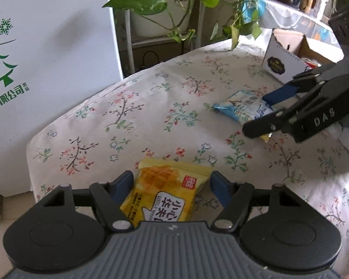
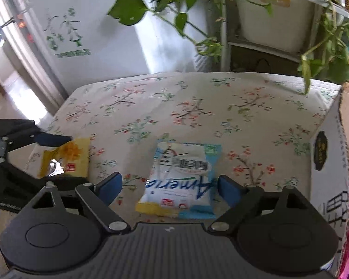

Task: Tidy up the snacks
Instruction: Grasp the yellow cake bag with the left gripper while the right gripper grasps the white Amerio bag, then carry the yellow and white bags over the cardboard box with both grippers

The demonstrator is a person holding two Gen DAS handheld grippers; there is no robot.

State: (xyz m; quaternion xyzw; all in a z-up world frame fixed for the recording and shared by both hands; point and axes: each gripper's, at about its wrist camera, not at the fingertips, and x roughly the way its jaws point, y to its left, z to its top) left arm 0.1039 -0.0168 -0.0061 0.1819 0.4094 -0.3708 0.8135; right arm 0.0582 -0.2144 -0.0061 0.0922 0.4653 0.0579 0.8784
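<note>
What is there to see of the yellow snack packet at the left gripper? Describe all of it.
The yellow snack packet is a small glossy plastic pouch with crimped ends, a picture of golden waffle-like pieces, a red square logo and a white panel of dark Chinese lettering. It looks sealed and lies flat on the floral tablecloth, between the open fingers of the left gripper; contact cannot be told.

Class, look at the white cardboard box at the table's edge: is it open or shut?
Open. The white cardboard box has its top flaps raised, showing the brown inside and red packaging there. How full it is cannot be told.
</note>
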